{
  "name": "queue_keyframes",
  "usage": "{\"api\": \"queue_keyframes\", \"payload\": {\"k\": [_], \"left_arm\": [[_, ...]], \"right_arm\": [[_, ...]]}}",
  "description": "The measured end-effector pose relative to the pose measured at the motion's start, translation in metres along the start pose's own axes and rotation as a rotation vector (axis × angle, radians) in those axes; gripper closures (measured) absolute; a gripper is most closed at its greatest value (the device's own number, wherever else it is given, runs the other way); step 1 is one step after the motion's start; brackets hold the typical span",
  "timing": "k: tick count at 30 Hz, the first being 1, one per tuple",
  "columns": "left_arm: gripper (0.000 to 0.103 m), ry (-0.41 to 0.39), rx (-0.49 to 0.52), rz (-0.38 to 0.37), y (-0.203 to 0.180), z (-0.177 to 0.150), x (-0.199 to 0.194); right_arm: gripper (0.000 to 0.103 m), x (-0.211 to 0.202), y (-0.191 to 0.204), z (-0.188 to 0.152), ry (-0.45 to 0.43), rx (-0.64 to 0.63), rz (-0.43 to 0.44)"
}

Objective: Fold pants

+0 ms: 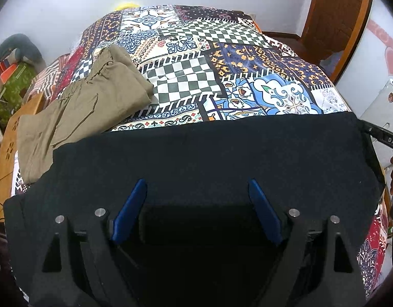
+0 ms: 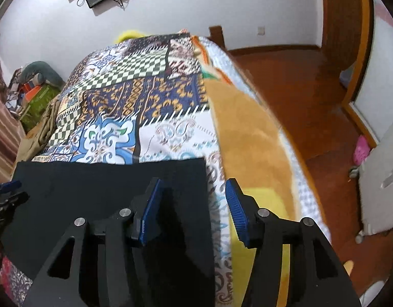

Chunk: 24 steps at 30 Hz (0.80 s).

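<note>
Black pants (image 1: 201,158) lie flat across the near part of the patterned bed; they also show in the right wrist view (image 2: 106,181). My left gripper (image 1: 197,186) is open, its blue fingers spread just above the middle of the black cloth. My right gripper (image 2: 193,184) is open over the pants' right edge, left finger over the cloth, right finger over the bedding. It holds nothing. The left gripper shows at the left edge of the right wrist view (image 2: 4,192).
Folded khaki pants (image 1: 83,102) lie on the bed's left side. The patchwork bedsheet (image 1: 222,58) covers the bed. An orange-yellow blanket (image 2: 247,138) hangs off the right side. Wooden floor (image 2: 298,89) and a door (image 1: 334,12) lie to the right. Clutter (image 1: 14,76) sits far left.
</note>
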<state>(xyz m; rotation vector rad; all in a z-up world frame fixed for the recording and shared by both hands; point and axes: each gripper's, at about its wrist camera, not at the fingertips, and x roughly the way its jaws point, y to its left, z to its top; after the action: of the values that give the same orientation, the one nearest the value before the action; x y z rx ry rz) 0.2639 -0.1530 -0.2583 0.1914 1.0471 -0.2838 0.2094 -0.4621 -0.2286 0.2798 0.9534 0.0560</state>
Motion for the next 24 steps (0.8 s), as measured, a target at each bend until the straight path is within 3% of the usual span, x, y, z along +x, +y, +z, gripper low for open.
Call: {"api": "queue_keyframes", "payload": {"k": [1, 4, 14, 17, 22, 24], "left_arm": [[0.019, 0.0, 0.0, 0.001, 0.0, 0.0, 0.0], [0.018, 0.001, 0.001, 0.005, 0.0, 0.0, 0.0], [0.017, 0.003, 0.001, 0.006, 0.0, -0.001, 0.002], [0.016, 0.004, 0.0, 0.006, 0.001, -0.001, 0.002], [0.017, -0.006, 0.014, 0.022, -0.003, 0.001, -0.007], [0.017, -0.02, 0.021, -0.022, -0.008, 0.0, -0.019]], "right_arm": [[0.073, 0.003, 0.001, -0.001, 0.002, -0.006, 0.006], [0.094, 0.005, 0.003, -0.003, -0.011, -0.026, -0.02], [0.1, -0.019, 0.008, 0.011, -0.152, -0.099, -0.085], [0.1, -0.01, 0.001, 0.015, -0.138, -0.07, -0.087], [0.1, -0.003, -0.001, 0.009, -0.033, -0.023, -0.053], [0.099, -0.013, 0.007, 0.005, -0.037, -0.037, -0.037]]}}
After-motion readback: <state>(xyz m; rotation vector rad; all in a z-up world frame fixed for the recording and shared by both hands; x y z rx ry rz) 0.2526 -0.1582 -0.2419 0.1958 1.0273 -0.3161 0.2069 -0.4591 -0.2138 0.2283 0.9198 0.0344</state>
